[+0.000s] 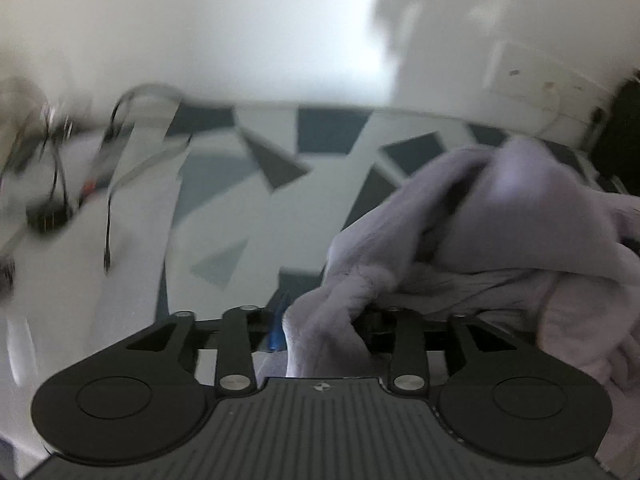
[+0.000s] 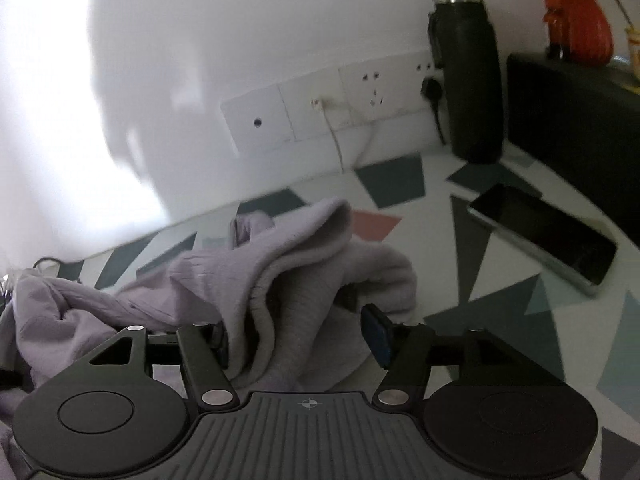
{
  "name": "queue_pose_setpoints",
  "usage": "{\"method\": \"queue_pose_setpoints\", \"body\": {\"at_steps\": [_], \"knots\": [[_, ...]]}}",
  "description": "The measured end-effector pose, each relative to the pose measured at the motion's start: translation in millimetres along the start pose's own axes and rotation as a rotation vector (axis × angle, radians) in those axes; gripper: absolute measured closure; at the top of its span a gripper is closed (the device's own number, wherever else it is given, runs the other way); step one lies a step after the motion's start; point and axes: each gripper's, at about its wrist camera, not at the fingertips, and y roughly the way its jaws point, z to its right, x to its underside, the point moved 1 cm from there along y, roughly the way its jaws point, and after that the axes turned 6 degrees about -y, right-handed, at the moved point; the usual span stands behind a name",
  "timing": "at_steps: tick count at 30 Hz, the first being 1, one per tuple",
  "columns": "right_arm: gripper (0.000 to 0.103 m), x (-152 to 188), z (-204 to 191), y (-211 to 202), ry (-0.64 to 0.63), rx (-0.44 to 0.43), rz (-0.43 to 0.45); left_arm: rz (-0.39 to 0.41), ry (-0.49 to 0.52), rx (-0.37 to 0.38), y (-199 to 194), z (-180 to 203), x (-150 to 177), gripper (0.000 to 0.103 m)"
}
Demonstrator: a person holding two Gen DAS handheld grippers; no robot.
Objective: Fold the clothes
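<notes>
A crumpled lilac garment (image 1: 500, 216) lies bunched on the patterned table, at the right in the left wrist view. My left gripper (image 1: 320, 320) has a fold of it between its fingers and looks shut on it. In the right wrist view the same lilac garment (image 2: 248, 276) lies heaped at centre-left. My right gripper (image 2: 300, 340) stands open around a thick ribbed fold, with the blue pad (image 2: 376, 336) of one finger clear of the cloth at the right.
The table (image 2: 500, 312) has a white top with grey, teal and pink triangles. A phone (image 2: 544, 232), a black flask (image 2: 468, 72), a black box (image 2: 576, 120) and an orange vase (image 2: 584, 20) stand at the right. Wall sockets (image 2: 320, 108) with cables are behind. Cables and clutter (image 1: 60, 168) lie at the left.
</notes>
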Motion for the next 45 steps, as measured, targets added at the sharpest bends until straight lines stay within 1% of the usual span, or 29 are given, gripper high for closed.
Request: {"method": "queue_pose_setpoints", "body": {"at_steps": [1,2,3,5,6,8,10,12,13,14,16,18,19,20,23,24,26,27,28,29,30,31,35,37,38,40,41,43,45], "knots": [[0.044,-1.2,1.3,-0.7,0.007,-0.001,0.000,0.029,0.023,0.029,-9.1,5.0,-5.4,0.047],[0.042,-2.1,3.0,-0.2,0.013,0.000,-0.005,0.060,0.047,0.059,-18.4,10.6,-11.5,0.043],[0.041,-2.9,4.7,0.4,0.020,0.003,-0.010,0.087,0.082,0.074,-24.7,18.0,-17.7,0.041],[0.039,-2.6,6.1,0.7,0.014,0.009,-0.016,0.135,0.157,0.085,-32.5,34.7,-29.0,0.032],[0.037,-2.0,6.8,1.0,0.012,0.014,-0.018,0.158,0.196,0.080,-33.9,43.8,-33.9,0.031],[0.035,-1.2,7.7,-0.1,0.021,0.019,-0.020,0.164,0.251,0.090,-28.6,62.3,-42.8,0.030],[0.034,-0.3,8.2,-0.9,0.032,0.022,-0.018,0.140,0.297,0.127,-19.9,85.9,-51.9,0.030],[0.032,1.2,8.7,-0.1,0.040,0.030,-0.017,0.102,0.374,0.179,-5.8,111.1,-59.8,0.028],[0.031,2.4,9.1,0.6,0.045,0.033,-0.019,0.059,0.428,0.197,6.1,124.3,-61.1,0.024],[0.030,3.7,9.6,1.2,0.050,0.036,-0.020,0.012,0.483,0.213,18.7,137.3,-61.9,0.024],[0.029,6.0,11.2,1.2,0.064,0.038,-0.022,-0.039,0.577,0.186,43.3,154.9,-59.5,0.024],[0.028,7.9,14.1,0.5,0.082,0.034,-0.026,-0.081,0.619,0.175,60.6,162.7,-58.1,0.024],[0.028,8.9,15.7,-0.1,0.089,0.031,-0.027,-0.109,0.637,0.175,67.1,165.6,-57.3,0.022],[0.028,10.0,16.9,-0.7,0.093,0.029,-0.029,-0.139,0.654,0.176,73.4,168.4,-56.6,0.017],[0.026,14.3,19.5,-0.1,0.098,0.025,-0.036,-0.168,0.773,0.143,85.8,180.8,-47.3,0.007],[0.025,15.1,19.4,0.4,0.101,0.025,-0.038,-0.173,0.772,0.139,89.7,181.2,-45.5,0.006],[0.025,16.6,19.1,1.4,0.106,0.025,-0.041,-0.183,0.753,0.134,97.6,180.8,-42.5,0.007],[0.025,16.9,18.7,2.0,0.105,0.028,-0.042,-0.186,0.715,0.146,100.2,178.4,-44.4,0.011],[0.025,16.6,18.5,2.5,0.104,0.030,-0.043,-0.184,0.663,0.167,100.4,173.8,-47.4,0.029],[0.023,16.3,18.5,2.9,0.103,0.029,-0.044,-0.169,0.610,0.172,99.2,169.0,-49.8,0.058],[0.021,16.0,18.5,3.3,0.102,0.028,-0.046,-0.136,0.570,0.151,96.0,163.9,-51.3,0.068],[0.021,15.7,18.4,3.6,0.101,0.027,-0.047,-0.094,0.535,0.133,91.4,158.8,-53.3,0.074],[0.018,13.3,12.5,3.7,0.076,0.002,-0.044,0.005,0.260,0.163,67.1,129.5,-71.6,0.083],[0.018,11.7,7.0,3.2,0.057,-0.020,-0.038,0.062,0.138,0.166,51.2,112.1,-80.0,0.086],[0.017,10.9,4.2,3.0,0.047,-0.030,-0.035,0.095,0.088,0.154,42.6,102.3,-82.9,0.090],[0.016,9.4,-1.3,2.6,0.027,-0.052,-0.030,0.157,-0.007,0.118,27.0,81.3,-87.4,0.092],[0.016,8.6,-4.1,2.3,0.017,-0.062,-0.027,0.197,-0.041,0.083,17.5,69.2,-91.1,0.092],[0.015,8.0,-8.4,3.7,-0.008,-0.066,-0.026,0.217,-0.070,0.009,15.1,45.3,-89.8,0.092],[0.015,6.3,-8.7,7.8,0.002,-0.064,-0.038,0.231,-0.096,-0.066,14.0,21.5,-87.7,0.093]]}}
